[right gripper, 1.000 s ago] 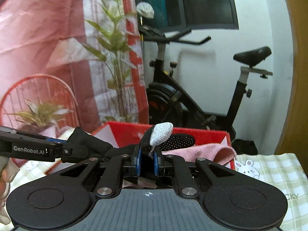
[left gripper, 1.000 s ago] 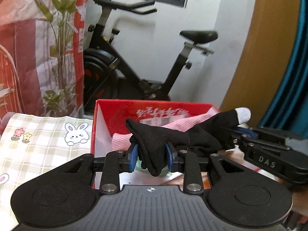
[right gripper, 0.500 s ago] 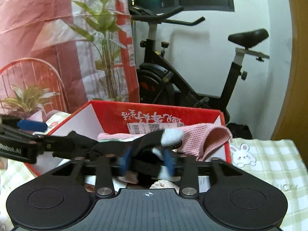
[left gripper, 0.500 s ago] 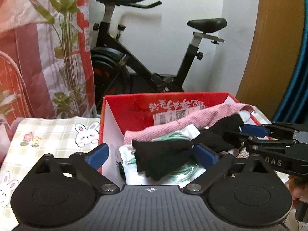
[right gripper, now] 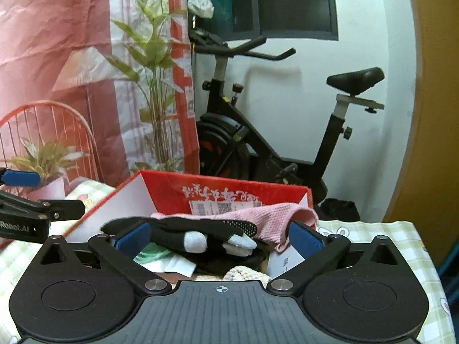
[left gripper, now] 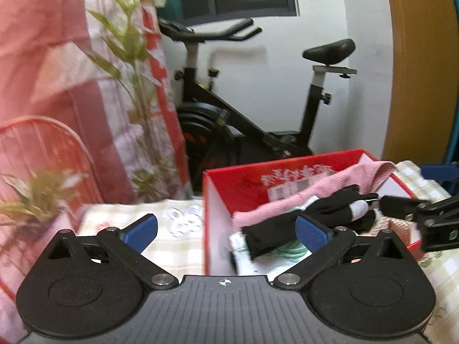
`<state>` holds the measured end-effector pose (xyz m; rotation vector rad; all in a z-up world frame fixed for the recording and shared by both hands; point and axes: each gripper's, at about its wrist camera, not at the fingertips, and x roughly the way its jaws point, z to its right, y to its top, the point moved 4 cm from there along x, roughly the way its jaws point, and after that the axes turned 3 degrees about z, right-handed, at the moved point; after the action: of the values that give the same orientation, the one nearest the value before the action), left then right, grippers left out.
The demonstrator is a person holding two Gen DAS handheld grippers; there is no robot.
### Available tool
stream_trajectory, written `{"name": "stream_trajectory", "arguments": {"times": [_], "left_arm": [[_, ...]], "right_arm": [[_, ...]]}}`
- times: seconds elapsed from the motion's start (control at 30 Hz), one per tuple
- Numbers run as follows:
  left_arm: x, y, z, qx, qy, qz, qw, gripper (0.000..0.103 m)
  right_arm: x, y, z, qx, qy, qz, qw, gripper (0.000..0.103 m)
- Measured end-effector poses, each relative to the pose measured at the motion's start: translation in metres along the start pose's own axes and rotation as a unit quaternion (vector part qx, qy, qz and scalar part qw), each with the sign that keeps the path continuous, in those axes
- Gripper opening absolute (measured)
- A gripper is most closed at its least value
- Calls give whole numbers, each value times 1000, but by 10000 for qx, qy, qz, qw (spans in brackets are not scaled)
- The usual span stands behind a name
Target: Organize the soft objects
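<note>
A black glove (left gripper: 330,209) with white fingertips lies loose in the red box (left gripper: 238,177), draped over a pink cloth (left gripper: 358,175). My left gripper (left gripper: 226,229) stands wide open above the box's left wall, its blue pads touching nothing. In the right wrist view the glove (right gripper: 178,226) rests on the pink cloth (right gripper: 258,215) inside the box (right gripper: 172,186). My right gripper (right gripper: 219,238) hangs just over it with jaws opening. The glove lies between the pads, which do not press on it.
A checked cloth with bunny prints (left gripper: 178,223) covers the surface around the box. A green coil (left gripper: 289,248) and white packets lie in the box. Behind stand an exercise bike (right gripper: 258,143), a leafy plant (right gripper: 155,71) and a pink curtain (right gripper: 57,43).
Both grippers went from shut on the black glove to wide open. The glove dropped onto the pink cloth in the box. The left view swung left and rose a little.
</note>
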<state>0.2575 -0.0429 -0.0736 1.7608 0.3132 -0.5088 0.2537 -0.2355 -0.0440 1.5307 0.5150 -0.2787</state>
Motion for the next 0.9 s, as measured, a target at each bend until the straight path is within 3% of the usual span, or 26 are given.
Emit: {"name": "stream_trajectory", "arguments": {"times": [0.43,0.57,0.8,0.9], "left_arm": [[-80,19,-19,-310,-193,417,9985,103],[-109,22,-20,-367,-268,568,9973,103],[-155,19,-30,-853,-720,559,9922,103],[-177,17,-34,-867,-639,657,9920,103]], "right_arm": [[-72,22,-15,204,-425,179,9987,103],[-104,29,-22,199,-572,314,9977,103],[-165,38,-37,266,-697,548,9957,103],[-190,40,-44,302,-685,672,9949,103]]}}
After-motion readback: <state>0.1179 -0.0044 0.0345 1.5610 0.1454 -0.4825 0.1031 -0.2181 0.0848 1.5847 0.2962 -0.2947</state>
